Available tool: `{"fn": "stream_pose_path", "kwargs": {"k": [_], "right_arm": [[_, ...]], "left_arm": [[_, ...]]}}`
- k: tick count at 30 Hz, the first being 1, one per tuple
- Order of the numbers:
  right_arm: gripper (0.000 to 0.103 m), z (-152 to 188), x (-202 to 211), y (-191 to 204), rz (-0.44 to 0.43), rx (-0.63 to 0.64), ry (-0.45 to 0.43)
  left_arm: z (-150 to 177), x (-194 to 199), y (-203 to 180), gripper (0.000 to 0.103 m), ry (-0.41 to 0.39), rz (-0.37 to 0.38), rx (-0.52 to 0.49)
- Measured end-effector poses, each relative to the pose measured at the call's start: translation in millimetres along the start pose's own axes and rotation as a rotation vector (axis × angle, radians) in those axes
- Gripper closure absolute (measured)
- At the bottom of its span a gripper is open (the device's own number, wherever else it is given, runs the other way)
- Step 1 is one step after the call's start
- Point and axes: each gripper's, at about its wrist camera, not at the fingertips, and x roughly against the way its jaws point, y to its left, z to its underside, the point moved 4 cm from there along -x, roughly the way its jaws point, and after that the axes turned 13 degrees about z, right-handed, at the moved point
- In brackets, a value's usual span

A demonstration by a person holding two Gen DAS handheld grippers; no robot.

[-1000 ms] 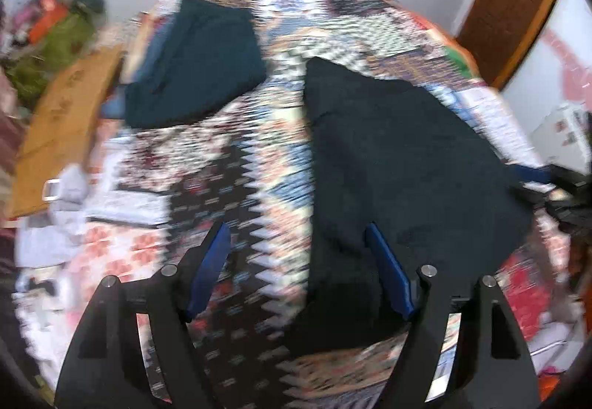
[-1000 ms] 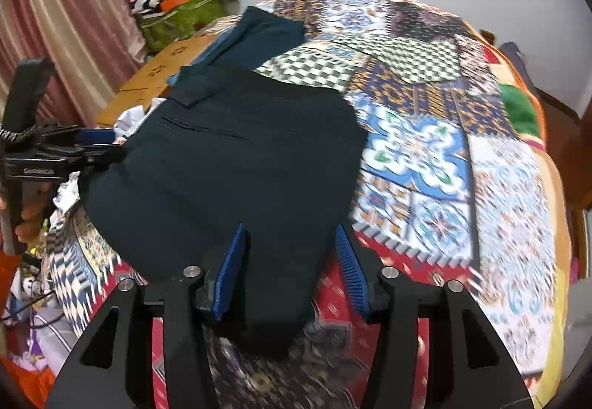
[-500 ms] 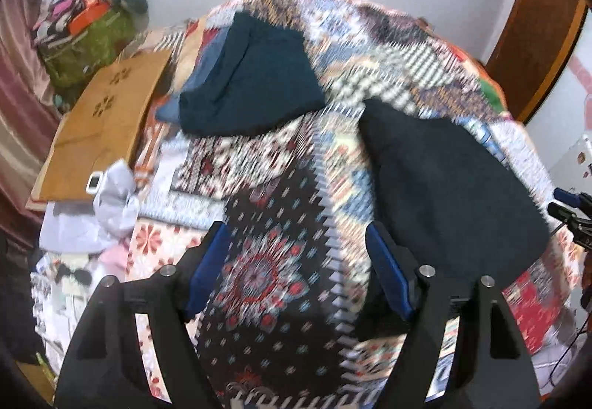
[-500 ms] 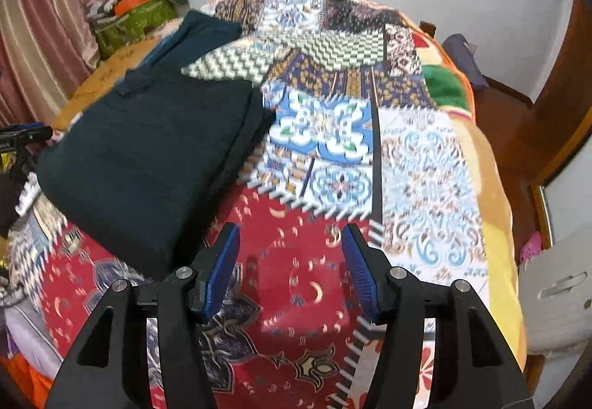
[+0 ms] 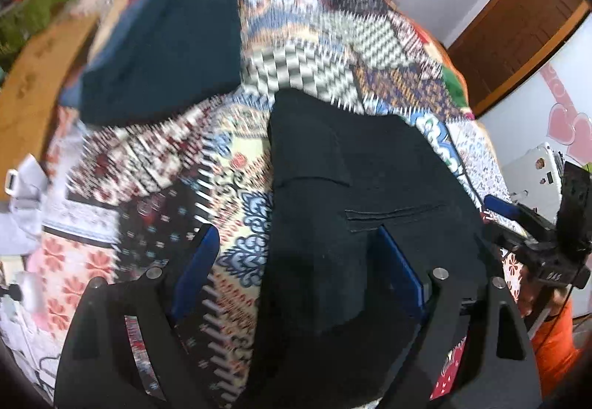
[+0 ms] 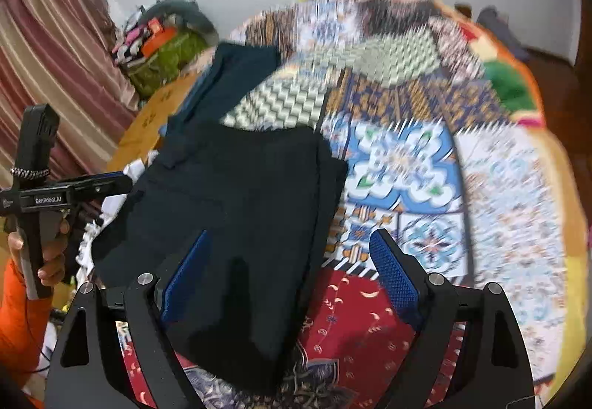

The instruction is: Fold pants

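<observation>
Pants (image 5: pixel 370 194) on quilt (image 5: pixel 236 164), edge between spread fingers (image 5: pixel 199 261)

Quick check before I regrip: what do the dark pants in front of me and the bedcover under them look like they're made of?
Dark pants: seemingly a matte woven trouser cloth, dark and without sheen, with a stitched welt pocket and crisp folded edges; fibre can't be told. Bedcover: looks like thin printed patchwork-pattern cloth, probably cotton, flat and dull, draping over the mattress edge. Motion blur hides the weave of both.
</observation>
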Motion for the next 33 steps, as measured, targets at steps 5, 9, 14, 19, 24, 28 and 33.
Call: {"fn": "stream_pose_path", "kwargs": {"k": [5, 9, 14, 19, 24, 28, 33], "right_arm": [[0.018, 5, -31, -3, -0.115, -0.061, 0.129], [0.021, 1, -42, 1, -0.203, -0.098, 0.180], [0.042, -7, -44, 10, -0.231, -0.070, 0.195], [0.076, -16, -33, 12, -0.218, -0.047, 0.172], [0.081, -31, -16, 26, -0.194, 0.011, 0.098], [0.081, -54, -1, 45, -0.178, 0.052, 0.016], [0.082, -104, 21, 77, -0.197, 0.085, -0.118]], "left_arm": [[-1, -28, 10, 0.016, 0.081, 0.113, 0.112], [-7, -36, 8, 0.015, 0.108, 0.139, 0.122], [-15, -41, -7, 0.036, 0.129, 0.169, 0.099], [-23, -26, -12, 0.062, 0.093, 0.135, 0.050], [-31, 2, -17, 0.074, 0.030, 0.144, 0.000], [-48, 43, -28, 0.075, -0.093, 0.082, -0.086], [-76, 101, -27, 0.075, -0.250, 0.028, -0.153]]}}
